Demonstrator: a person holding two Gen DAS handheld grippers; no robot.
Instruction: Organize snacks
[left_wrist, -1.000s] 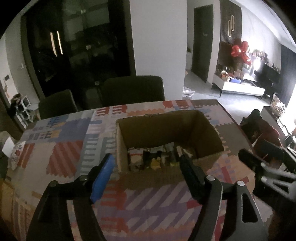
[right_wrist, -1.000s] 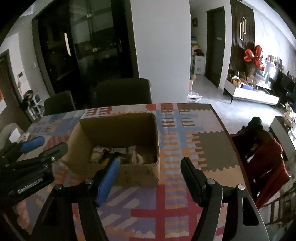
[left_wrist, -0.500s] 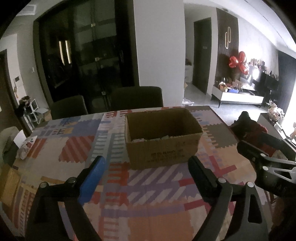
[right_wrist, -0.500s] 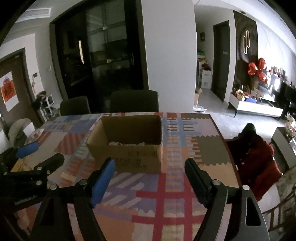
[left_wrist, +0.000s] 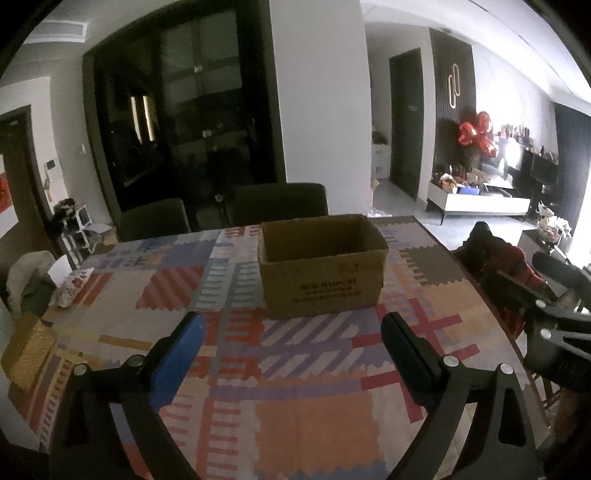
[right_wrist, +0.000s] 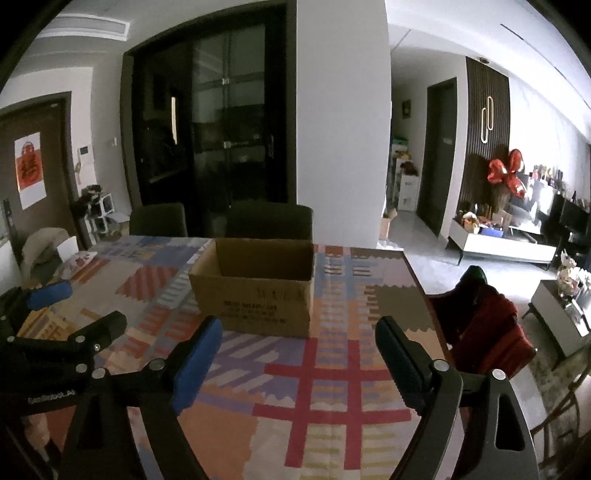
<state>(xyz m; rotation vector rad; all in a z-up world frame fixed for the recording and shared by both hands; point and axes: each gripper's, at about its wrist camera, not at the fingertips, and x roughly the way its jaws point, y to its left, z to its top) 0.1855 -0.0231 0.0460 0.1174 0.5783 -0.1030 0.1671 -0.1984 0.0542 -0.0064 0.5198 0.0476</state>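
1. The cardboard box (left_wrist: 321, 266) stands upright on the patterned tablecloth (left_wrist: 288, 387), open at the top; its contents cannot be seen from this low angle.
2. The left gripper (left_wrist: 291, 328) hovers in front of the box, apart from it, jaws spread wide and empty.
3. The right gripper (right_wrist: 297, 334) hovers in front of the box too, toward its right side, jaws wide and empty.
4. Two dark chairs (left_wrist: 279, 203) stand behind the box.
5. A red-draped chair (right_wrist: 484, 325) sits to the right of the box, beyond the table edge.
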